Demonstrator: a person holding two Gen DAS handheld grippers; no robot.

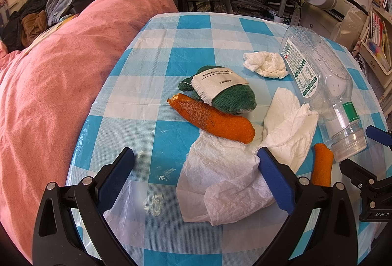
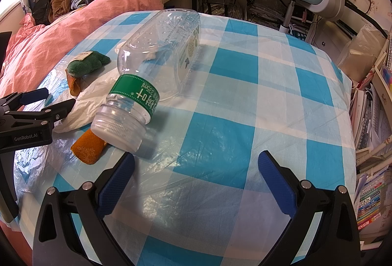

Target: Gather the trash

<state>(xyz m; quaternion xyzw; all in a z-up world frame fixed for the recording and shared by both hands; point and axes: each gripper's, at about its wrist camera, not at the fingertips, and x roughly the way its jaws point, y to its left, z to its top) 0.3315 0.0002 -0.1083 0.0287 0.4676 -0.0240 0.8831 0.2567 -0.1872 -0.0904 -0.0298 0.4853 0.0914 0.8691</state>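
- Tissue sheets lie crumpled on the checked tablecloth, under my left gripper, its jaws apart around them.
- My right gripper gapes empty; the plastic bottle lies just ahead-left, over an orange peel.
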